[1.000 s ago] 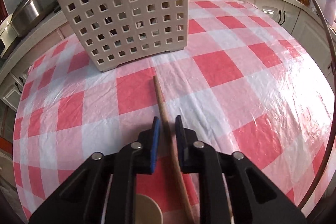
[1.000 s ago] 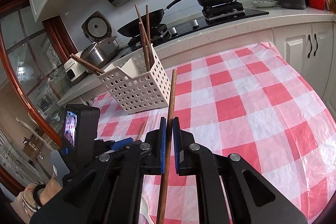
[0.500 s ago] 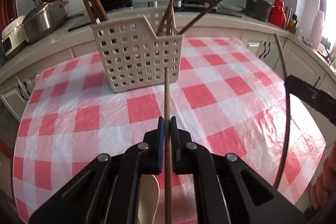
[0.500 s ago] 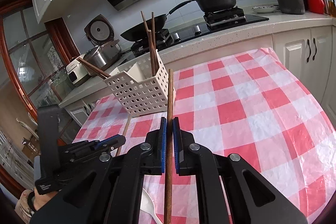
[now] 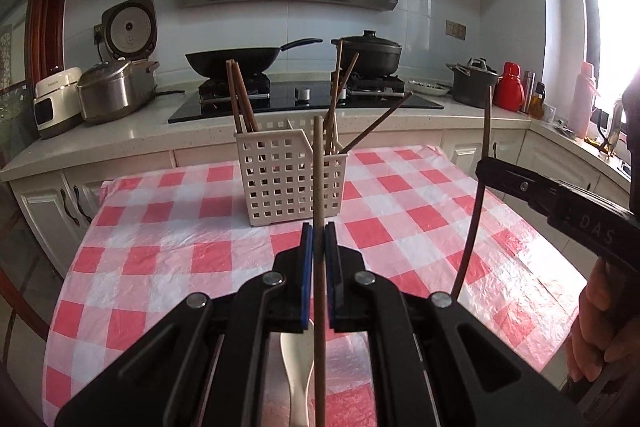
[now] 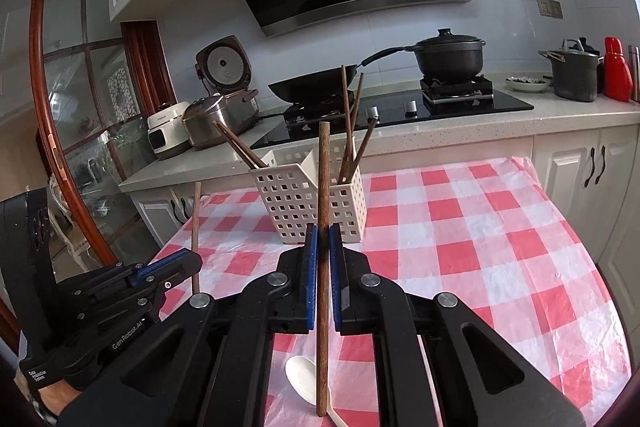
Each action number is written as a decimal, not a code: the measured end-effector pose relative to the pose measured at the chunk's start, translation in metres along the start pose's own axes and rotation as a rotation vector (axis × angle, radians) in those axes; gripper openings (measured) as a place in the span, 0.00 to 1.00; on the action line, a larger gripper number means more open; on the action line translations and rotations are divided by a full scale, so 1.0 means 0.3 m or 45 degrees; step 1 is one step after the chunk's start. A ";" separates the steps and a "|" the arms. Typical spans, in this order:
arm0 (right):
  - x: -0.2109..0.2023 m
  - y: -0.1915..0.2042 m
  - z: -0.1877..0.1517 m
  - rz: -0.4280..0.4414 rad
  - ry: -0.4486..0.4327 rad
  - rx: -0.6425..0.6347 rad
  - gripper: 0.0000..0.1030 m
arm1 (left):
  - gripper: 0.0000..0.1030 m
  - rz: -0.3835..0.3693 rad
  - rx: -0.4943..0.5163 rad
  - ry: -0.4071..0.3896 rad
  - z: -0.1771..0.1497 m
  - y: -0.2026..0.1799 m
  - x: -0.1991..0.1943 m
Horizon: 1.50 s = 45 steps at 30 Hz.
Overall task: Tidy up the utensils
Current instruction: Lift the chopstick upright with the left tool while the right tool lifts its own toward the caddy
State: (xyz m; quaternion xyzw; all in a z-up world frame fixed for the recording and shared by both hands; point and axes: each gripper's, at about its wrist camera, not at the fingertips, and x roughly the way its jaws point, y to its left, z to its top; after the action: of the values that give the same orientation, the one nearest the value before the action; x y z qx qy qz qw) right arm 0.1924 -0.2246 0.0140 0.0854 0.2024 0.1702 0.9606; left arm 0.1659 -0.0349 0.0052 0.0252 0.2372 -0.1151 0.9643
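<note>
A white perforated caddy (image 5: 280, 183) (image 6: 296, 203) stands at the far side of the checked table, with several brown chopsticks (image 5: 240, 95) (image 6: 348, 123) sticking out of it. My left gripper (image 5: 319, 239) (image 6: 188, 263) is shut on a light brown chopstick (image 5: 318, 163) (image 6: 195, 215), held upright above the table in front of the caddy. My right gripper (image 6: 323, 239) (image 5: 486, 169) is shut on a darker chopstick (image 6: 323, 179) (image 5: 478, 195), also upright. A white spoon (image 5: 298, 367) (image 6: 306, 375) lies on the cloth below the grippers.
The table carries a red-and-white checked plastic cloth (image 5: 168, 227) (image 6: 480, 227). Behind it runs a counter with a hob, a wok (image 5: 236, 61), a black pot (image 6: 448, 53), rice cookers (image 5: 116, 87) and a red flask (image 5: 508, 87). A hand (image 5: 600, 315) holds the right gripper's handle.
The left gripper shut on the light chopstick that lay on the cloth and lifted it upright. Both grippers rose and tilted up, so the counter and hood came into view.
</note>
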 end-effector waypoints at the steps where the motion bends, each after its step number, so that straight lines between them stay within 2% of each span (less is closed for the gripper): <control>1: -0.004 0.017 -0.002 0.001 0.000 -0.021 0.07 | 0.06 0.004 0.002 -0.020 -0.002 0.000 -0.016; 10: -0.047 0.133 -0.018 0.032 -0.017 -0.150 0.07 | 0.05 -0.004 -0.023 -0.170 -0.016 0.016 -0.151; 27: -0.083 0.192 -0.023 0.059 -0.025 -0.213 0.07 | 0.05 0.015 0.014 -0.355 -0.015 -0.007 -0.271; 45: -0.113 0.201 0.028 0.062 -0.081 -0.230 0.07 | 0.06 0.013 0.034 -0.397 0.007 -0.016 -0.288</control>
State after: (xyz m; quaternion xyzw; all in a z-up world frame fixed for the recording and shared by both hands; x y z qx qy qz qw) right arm 0.1491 -0.1816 0.0478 0.0086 0.1534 0.2083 0.9659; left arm 0.0912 -0.0217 0.0472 0.0209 0.0827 -0.1157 0.9896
